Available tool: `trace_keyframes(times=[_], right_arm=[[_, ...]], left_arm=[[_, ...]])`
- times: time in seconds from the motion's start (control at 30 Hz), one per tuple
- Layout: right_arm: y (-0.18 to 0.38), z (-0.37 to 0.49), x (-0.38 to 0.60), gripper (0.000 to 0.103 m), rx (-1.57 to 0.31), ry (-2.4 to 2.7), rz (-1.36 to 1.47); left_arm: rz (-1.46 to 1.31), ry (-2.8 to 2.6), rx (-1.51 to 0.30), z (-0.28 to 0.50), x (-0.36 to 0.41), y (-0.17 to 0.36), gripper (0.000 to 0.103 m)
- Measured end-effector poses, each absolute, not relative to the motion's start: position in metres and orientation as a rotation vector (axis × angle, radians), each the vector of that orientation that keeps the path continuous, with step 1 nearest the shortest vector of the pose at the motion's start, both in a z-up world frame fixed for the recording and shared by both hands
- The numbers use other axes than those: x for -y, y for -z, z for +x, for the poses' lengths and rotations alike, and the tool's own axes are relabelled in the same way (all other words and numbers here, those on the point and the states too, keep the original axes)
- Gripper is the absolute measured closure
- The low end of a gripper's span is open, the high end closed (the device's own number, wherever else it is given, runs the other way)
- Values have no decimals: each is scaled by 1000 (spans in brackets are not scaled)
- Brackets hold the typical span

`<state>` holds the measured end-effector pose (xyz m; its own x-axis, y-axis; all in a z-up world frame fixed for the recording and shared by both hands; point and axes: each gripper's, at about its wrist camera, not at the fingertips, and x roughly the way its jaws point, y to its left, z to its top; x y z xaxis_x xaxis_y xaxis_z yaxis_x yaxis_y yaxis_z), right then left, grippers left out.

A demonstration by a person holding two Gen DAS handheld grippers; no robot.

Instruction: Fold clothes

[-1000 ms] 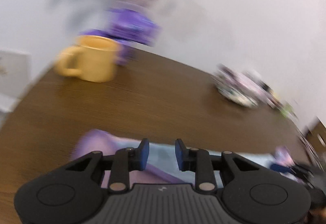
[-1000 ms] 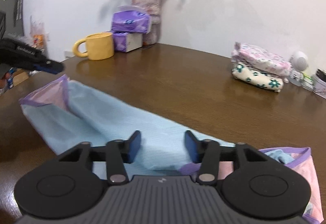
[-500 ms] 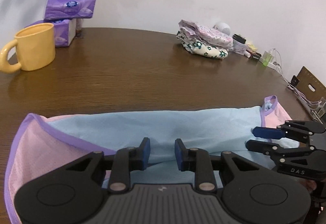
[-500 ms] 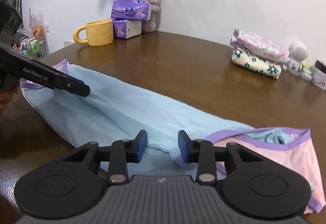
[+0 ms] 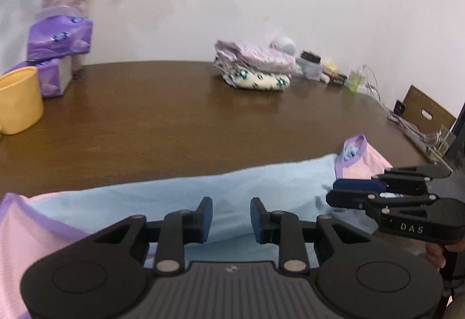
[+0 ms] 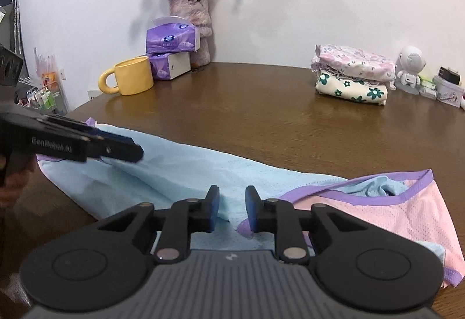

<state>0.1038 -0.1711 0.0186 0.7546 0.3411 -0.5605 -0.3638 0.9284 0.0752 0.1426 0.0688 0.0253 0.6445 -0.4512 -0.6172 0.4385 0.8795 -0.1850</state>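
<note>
Step in hand: gripping garment (image 6: 203, 173) for fold. Garment, blue with pink ends, lies flat along near edge of counter (image 6: 261, 104).

Right hand-held gripper (image 6: 231, 204) jaws closing over near hem, cloth between pads, not yet pinched. Left hand-held gripper (image 5: 231, 214) narrow gap, cloth beneath, hold unclear.

Next, likely: pinch hem both sides, lift evenly, carry toward far edge.

Far edge: folded pile (image 6: 353, 76), mug (image 6: 132, 83), tissues (image 6: 171, 38), vase (image 6: 193, 24). White wall behind.

garment (image 6: 186, 170): light blue mesh, pink at the ends, purple trim
mug (image 6: 133, 83): yellow
tissue packs (image 6: 173, 38): purple (white sides)
folded pile (image 6: 353, 72): pink floral on top, cream with dark green flowers below
table (image 6: 261, 115): dark brown woodgrain
gripper pads (image 5: 205, 216): blue on black
</note>
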Motion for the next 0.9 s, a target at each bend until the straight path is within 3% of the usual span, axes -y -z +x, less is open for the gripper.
trace_keyframes(times=[0.73, 0.9], right_arm=[[-6, 112, 170, 84, -654, -410, -43], [-24, 106, 196, 83, -604, -423, 29]], left_arm=[[24, 470, -719, 143, -34, -12, 77], [-6, 483, -711, 141, -31, -22, 74]])
